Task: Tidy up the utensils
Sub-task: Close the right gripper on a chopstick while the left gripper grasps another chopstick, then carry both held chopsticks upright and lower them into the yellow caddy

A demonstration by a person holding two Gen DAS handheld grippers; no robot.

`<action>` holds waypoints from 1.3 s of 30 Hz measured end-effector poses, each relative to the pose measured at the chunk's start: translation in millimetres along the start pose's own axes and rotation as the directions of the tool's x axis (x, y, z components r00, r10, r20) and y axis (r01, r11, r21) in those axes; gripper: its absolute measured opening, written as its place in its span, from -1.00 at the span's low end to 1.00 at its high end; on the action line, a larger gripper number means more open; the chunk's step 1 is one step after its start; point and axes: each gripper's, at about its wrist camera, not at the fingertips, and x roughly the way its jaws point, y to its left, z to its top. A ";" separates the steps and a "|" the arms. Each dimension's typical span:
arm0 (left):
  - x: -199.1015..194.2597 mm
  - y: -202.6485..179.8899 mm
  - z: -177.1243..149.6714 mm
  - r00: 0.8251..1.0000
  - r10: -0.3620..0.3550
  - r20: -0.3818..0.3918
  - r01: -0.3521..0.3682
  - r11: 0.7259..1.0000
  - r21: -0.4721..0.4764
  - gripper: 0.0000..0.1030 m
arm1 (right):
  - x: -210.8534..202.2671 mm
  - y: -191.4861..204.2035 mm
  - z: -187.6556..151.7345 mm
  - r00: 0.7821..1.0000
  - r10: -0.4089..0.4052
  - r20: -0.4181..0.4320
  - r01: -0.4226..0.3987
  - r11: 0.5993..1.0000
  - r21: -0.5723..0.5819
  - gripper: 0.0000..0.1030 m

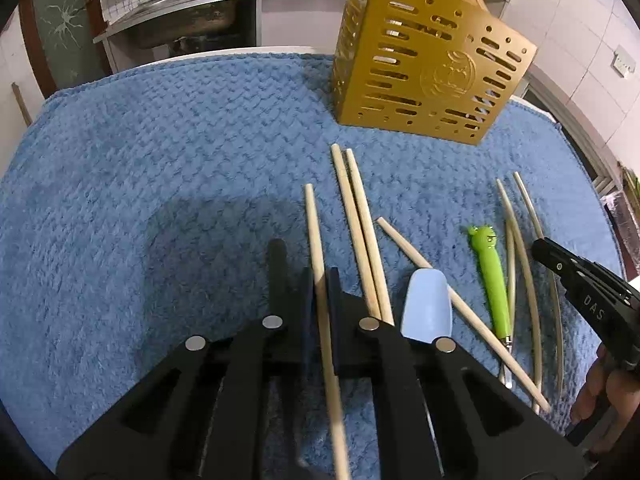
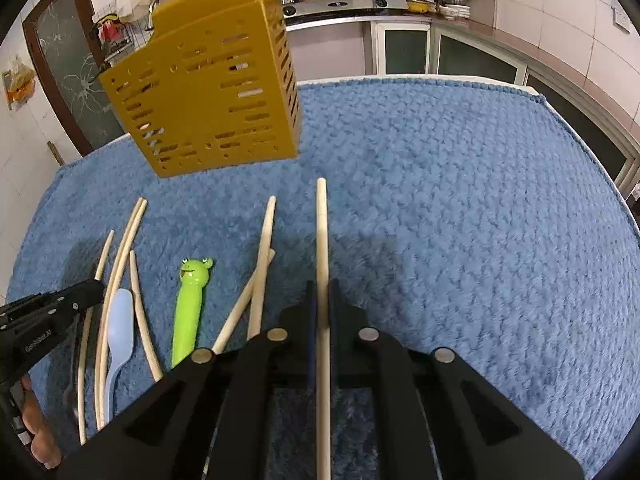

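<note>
In the left wrist view my left gripper (image 1: 320,280) is shut on a pale wooden chopstick (image 1: 314,232) that runs forward between its pads. In the right wrist view my right gripper (image 2: 322,288) is likewise shut on another wooden chopstick (image 2: 321,232). A gold slotted utensil holder (image 1: 432,60) (image 2: 208,92) stands upright beyond both grippers. On the towel between the grippers lie several loose chopsticks (image 1: 360,220) (image 2: 262,256), a light blue spoon (image 1: 428,304) (image 2: 120,328) and a green frog-handled utensil (image 1: 492,276) (image 2: 190,308). Each wrist view shows the other gripper at its edge, the right gripper (image 1: 540,248) and the left gripper (image 2: 94,294).
A blue textured towel (image 1: 160,160) (image 2: 460,200) covers the table. A person's hand (image 1: 600,392) (image 2: 36,432) holds each gripper at the frame edges. Behind the table are a kitchen counter with a sink (image 1: 192,12) and a stove (image 2: 340,4) with pots.
</note>
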 end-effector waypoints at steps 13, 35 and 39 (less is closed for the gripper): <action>-89.7 1.6 1.1 0.958 -0.155 0.240 0.158 0.987 0.006 -0.92 | -78.4 3.4 3.0 0.963 0.109 0.248 -0.115 0.993 0.009 -0.89; -146.8 -16.1 34.9 0.897 -0.203 0.394 0.176 0.979 0.105 -0.91 | -123.3 18.2 21.2 0.878 0.195 0.437 -0.196 0.980 -0.043 -0.89; -143.1 -16.6 48.5 0.898 -0.199 0.393 0.169 0.979 0.110 -0.91 | -124.1 19.9 33.2 0.874 0.198 0.444 -0.197 0.979 -0.049 -0.88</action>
